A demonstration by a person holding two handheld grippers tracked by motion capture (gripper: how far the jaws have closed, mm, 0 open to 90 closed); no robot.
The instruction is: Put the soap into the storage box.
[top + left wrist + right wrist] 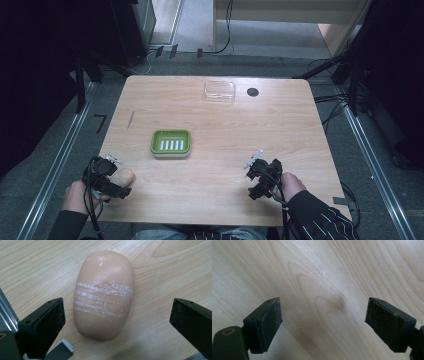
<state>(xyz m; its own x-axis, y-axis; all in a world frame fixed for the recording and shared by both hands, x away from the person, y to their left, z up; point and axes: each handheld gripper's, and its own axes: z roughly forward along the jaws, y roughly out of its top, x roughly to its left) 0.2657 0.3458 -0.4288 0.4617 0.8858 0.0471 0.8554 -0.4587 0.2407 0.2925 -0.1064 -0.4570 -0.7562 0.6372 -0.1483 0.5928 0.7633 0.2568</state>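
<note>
Careful: your left gripper [117, 315] jaws stand spread around the soap bar [103, 295], probably slick, so an off-centre squeeze could squirt it away from the green dish [171, 143].

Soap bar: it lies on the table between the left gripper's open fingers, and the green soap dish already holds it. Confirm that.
Half wrong. The soap bar does lie on the table between the left gripper's open fingers, as the left gripper view shows, but the high view shows the green soap dish empty, standing apart from it.
</note>
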